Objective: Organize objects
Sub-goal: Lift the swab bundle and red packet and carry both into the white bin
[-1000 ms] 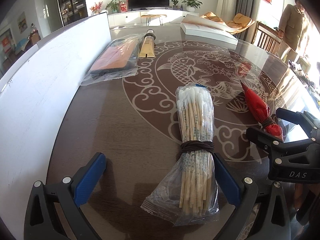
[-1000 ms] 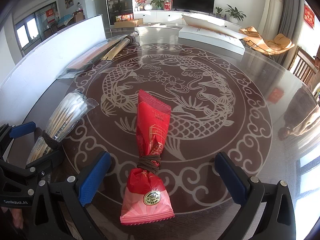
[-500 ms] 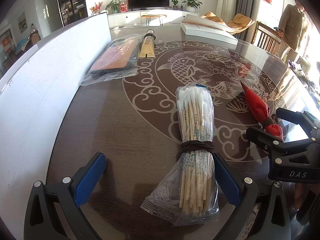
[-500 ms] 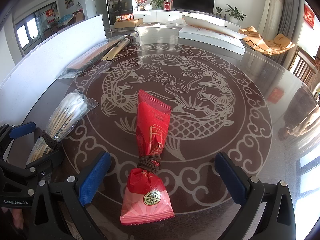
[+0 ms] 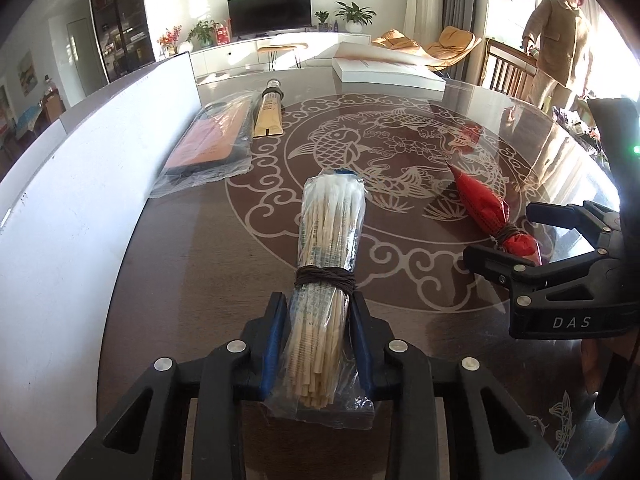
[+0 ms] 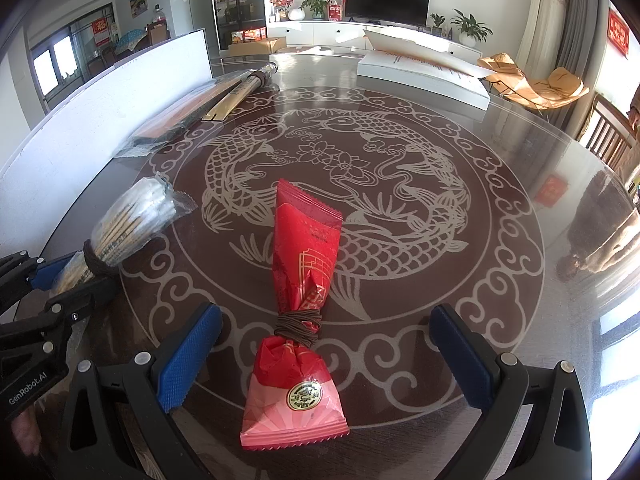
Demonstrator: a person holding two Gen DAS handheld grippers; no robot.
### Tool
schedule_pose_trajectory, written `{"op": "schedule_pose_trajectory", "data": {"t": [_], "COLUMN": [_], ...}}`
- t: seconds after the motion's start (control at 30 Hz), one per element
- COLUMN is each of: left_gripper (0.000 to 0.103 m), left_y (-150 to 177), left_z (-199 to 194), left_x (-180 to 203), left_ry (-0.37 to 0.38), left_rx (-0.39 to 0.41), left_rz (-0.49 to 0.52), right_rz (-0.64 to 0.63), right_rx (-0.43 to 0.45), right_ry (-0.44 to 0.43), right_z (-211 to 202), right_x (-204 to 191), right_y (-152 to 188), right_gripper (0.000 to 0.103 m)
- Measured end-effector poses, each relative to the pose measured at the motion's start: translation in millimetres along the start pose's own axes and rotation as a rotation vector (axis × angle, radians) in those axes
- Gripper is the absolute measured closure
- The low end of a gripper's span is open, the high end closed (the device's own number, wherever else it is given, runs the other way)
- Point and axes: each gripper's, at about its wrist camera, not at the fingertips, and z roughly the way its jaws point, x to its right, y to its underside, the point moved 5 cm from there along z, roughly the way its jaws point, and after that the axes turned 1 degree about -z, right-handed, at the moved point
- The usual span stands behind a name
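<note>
A clear bag of wooden cotton swabs, bound with brown cord, lies on the dark round table. My left gripper is shut on its near end; the bag also shows in the right wrist view. A red packet tied with brown cord lies between the wide-open fingers of my right gripper, untouched. The red packet and the right gripper also show at the right of the left wrist view.
A white board stands along the table's left side. Beside it lie a bagged orange-and-black flat pack and a tan stick bundle. A white box sits at the far edge. A person stands at the far right.
My left gripper has closed from wide open onto the near end of the swab bag. The right gripper and red packet have not moved.
</note>
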Motion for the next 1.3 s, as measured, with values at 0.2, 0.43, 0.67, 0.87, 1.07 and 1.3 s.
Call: {"op": "schedule_pose_trajectory", "data": {"t": [0.2, 0.43, 0.67, 0.87, 1.07, 1.3], "left_gripper": [0.075, 0.077, 0.077, 0.077, 0.077, 0.077], "left_y": [8, 16, 14, 14, 7, 2], "left_z": [-8, -19, -46, -89, -156, -177], "left_x": [-3, -12, -14, -27, -89, -230], "left_ry": [0.015, 0.065, 0.095, 0.149, 0.146, -0.101], "left_rx": [0.004, 0.007, 0.1, 0.212, 0.316, 0.28], "left_rz": [-0.015, -0.086, -0.105, -0.174, -0.318, -0.445], "right_rz": [-0.013, -0.072, -0.004, 0.011, -0.062, -0.152], "right_rx": [-0.024, -0.096, -0.071, -0.019, 0.044, 0.191], "right_ry": [-0.01, -0.066, -0.109, -0.15, -0.263, -0.577], "right_z": [1, -1, -24, -60, -85, -129], "right_x": [0, -6, -4, -10, -74, -236], "right_y": [-1, -18, -7, 2, -33, -121], "right_gripper": [0.0, 0.083, 0.084, 0.084, 0.084, 0.084]}}
